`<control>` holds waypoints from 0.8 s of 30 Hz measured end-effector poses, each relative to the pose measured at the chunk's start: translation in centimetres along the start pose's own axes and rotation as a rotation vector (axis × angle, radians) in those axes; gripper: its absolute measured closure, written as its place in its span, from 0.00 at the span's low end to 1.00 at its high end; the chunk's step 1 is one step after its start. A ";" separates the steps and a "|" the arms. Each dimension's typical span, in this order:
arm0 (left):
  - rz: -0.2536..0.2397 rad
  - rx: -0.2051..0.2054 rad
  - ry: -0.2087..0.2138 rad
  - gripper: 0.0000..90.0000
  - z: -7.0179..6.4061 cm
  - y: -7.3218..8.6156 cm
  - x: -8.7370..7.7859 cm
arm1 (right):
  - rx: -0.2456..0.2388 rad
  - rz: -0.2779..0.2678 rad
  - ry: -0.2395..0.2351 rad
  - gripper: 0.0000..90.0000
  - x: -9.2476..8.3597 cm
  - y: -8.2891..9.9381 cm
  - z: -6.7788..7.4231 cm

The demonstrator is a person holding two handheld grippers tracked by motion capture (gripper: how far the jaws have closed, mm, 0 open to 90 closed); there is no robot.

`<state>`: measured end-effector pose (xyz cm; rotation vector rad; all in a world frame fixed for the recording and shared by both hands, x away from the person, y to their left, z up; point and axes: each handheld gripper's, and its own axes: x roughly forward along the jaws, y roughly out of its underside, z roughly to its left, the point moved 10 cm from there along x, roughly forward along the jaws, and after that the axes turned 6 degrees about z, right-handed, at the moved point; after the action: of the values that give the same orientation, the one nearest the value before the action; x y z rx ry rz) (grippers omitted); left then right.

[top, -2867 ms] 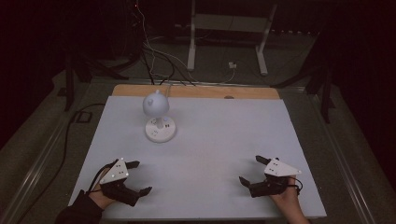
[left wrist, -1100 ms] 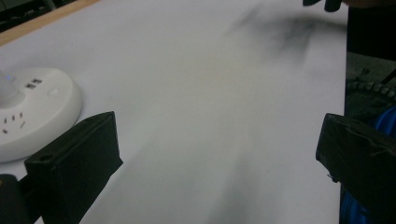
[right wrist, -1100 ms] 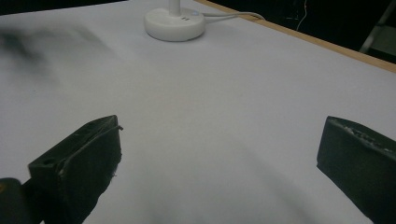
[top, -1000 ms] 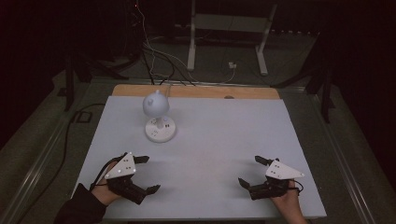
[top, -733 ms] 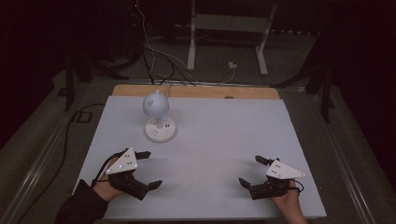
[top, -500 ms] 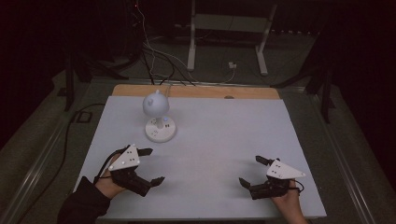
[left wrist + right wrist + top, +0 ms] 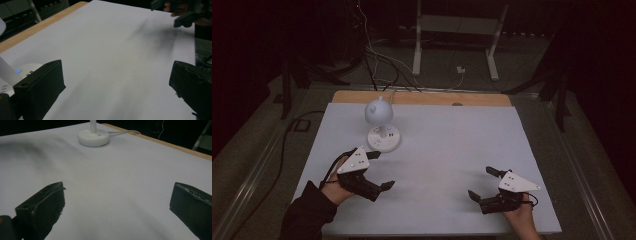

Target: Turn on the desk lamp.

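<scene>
A small white desk lamp [image 7: 381,122] stands on a round base [image 7: 384,138] at the table's back left, its head tilted down. The base [image 7: 93,137] is far off in the right gripper view, and the base [image 7: 17,75] lies close at the left edge of the left gripper view, a blue light on it. My left gripper [image 7: 381,170] hovers just in front of the lamp, open, nothing between its jaws. My right gripper [image 7: 482,182] rests near the front right of the table, open and empty. The left gripper view catches the right gripper [image 7: 180,12] far off.
The white table top [image 7: 452,140] has a wooden strip [image 7: 422,98] along its far edge. Cables [image 7: 377,65] and a white stand [image 7: 452,45] lie on the dark floor behind the table. The lamp's cord [image 7: 122,131] runs toward the far edge.
My left gripper has risen and moved forward and to the right, toward the lamp's base. The right gripper has stayed in place.
</scene>
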<state>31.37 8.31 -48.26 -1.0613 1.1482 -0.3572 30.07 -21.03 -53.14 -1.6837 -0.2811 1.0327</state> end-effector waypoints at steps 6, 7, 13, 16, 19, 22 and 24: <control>-0.009 -0.031 -0.017 0.00 0.6 -0.4 0.8 | 0.002 -0.001 0.003 0.00 -0.1 0.0 -0.1; -0.012 -0.039 -0.025 0.00 0.7 -0.5 1.0 | -0.002 -0.004 0.005 0.00 -0.1 0.0 -0.1; -0.016 -0.083 -0.094 0.00 1.8 -0.6 2.3 | 0.000 -0.005 0.005 0.00 -0.1 0.0 -0.1; -0.026 -0.106 -0.130 0.00 2.4 -0.8 2.6 | 0.005 -0.004 0.005 0.00 -0.1 0.0 -0.2; -0.027 -0.118 -0.171 0.00 3.1 -0.8 2.8 | 0.004 -0.003 0.005 0.00 -0.1 0.0 -0.2; -0.024 -0.137 -0.200 0.00 3.7 -0.8 3.1 | 0.009 -0.002 0.000 0.00 -0.1 0.1 -0.2; -0.021 -0.136 -0.215 0.00 3.9 -0.8 3.4 | 0.007 -0.002 0.000 0.00 -0.1 0.1 -0.2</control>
<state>36.40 7.47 -49.47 -1.2007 0.9798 -0.1775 30.11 -21.24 -53.14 -1.6771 -0.2789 1.0311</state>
